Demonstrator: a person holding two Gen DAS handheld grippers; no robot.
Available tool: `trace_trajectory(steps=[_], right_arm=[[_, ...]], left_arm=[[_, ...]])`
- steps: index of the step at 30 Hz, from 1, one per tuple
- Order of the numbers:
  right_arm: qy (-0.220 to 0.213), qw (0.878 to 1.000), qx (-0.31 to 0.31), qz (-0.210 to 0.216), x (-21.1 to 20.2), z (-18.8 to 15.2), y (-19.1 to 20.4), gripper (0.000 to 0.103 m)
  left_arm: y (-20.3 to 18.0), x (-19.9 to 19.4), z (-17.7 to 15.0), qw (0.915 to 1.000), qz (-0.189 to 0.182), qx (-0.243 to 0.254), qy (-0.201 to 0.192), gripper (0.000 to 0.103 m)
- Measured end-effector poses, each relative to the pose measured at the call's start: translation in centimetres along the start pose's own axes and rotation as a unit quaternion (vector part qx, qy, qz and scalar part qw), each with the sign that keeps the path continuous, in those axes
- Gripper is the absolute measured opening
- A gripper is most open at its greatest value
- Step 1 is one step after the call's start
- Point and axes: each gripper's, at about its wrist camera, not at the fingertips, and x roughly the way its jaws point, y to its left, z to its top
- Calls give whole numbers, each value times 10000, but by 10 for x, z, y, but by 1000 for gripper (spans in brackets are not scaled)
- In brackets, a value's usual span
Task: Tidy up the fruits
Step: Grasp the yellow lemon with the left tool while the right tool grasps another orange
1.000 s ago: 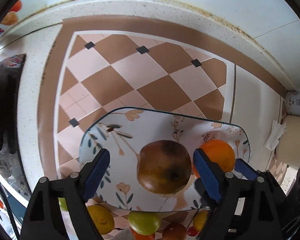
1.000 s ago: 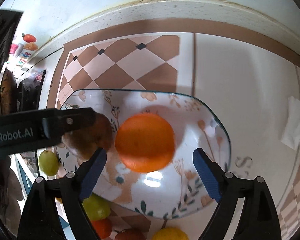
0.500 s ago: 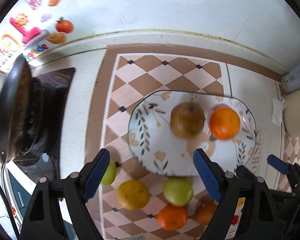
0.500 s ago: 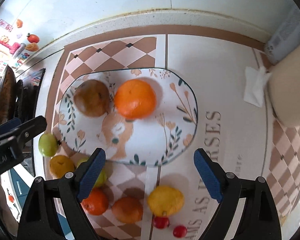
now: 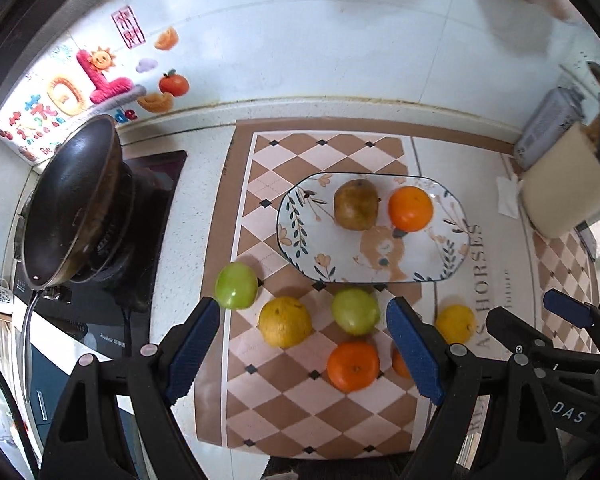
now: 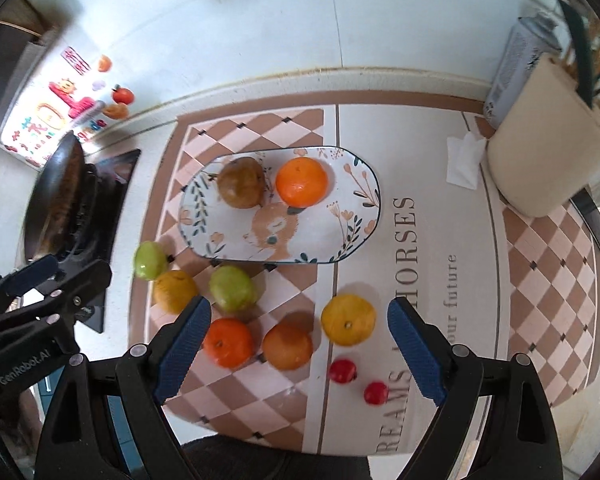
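The left gripper (image 5: 304,344) hangs high above the counter, tilted down toward it, with its blue pads (image 5: 194,346) spread wide apart and nothing between them. In its own view a yellow citrus (image 5: 285,322), a green apple (image 5: 355,311) and an orange (image 5: 353,366) lie framed in the gap, well below the fingers. A second green apple (image 5: 236,285) sits at about 10 o'clock from the yellow citrus, just off the left pad's tip.

The right gripper (image 6: 298,346) is posed the same way: raised, angled down, jaws fully apart and empty. Beneath its gap lie an orange (image 6: 228,342), a duller orange fruit (image 6: 287,346) beside it, and a yellow fruit (image 6: 348,320) at about 2 o'clock from that one. Two small red fruits (image 6: 342,371) (image 6: 376,393) lie near the right pad, close to each other but apart.

At 12 o'clock from both grippers the oval plate (image 5: 452,252) rests on the checkered mat (image 5: 320,404). It holds a brown pear (image 5: 356,205) and an orange (image 5: 410,209) side by side at its far edge; in the right view they look close to touching.

At 9 to 10 o'clock in the left view a dark wok (image 5: 70,200) sits on the stove (image 5: 156,184). At 2 o'clock a beige container (image 5: 568,188) stands by a folded tissue (image 5: 507,196).
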Motion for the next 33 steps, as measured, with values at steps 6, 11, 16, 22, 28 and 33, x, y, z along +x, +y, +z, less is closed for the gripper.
trace_trajectory(steps=[6, 11, 16, 22, 28, 33], right_arm=[[-353, 9994, -44, -18, -46, -23, 9, 92], [-573, 9983, -54, -57, -74, -37, 16, 92], [-708, 9975, -33, -7, -93, -46, 21, 92], [-784, 9969, 73, 94, -93, -50, 22, 92], [-310, 9983, 430, 242, -40, -51, 2, 92], [266, 9964, 728, 338, 28, -53, -13, 92]], left_arm=[[4, -35, -20, 9997, -66, -18, -255, 85], [6, -59, -33, 9987, -51, 32, -496, 85], [8, -73, -43, 9980, -134, 19, -622, 85], [11, -73, -47, 9977, -107, -60, -661, 85], [18, -40, -45, 9987, 299, -51, -407, 101], [34, 0, -45, 9973, 725, -110, -25, 101]])
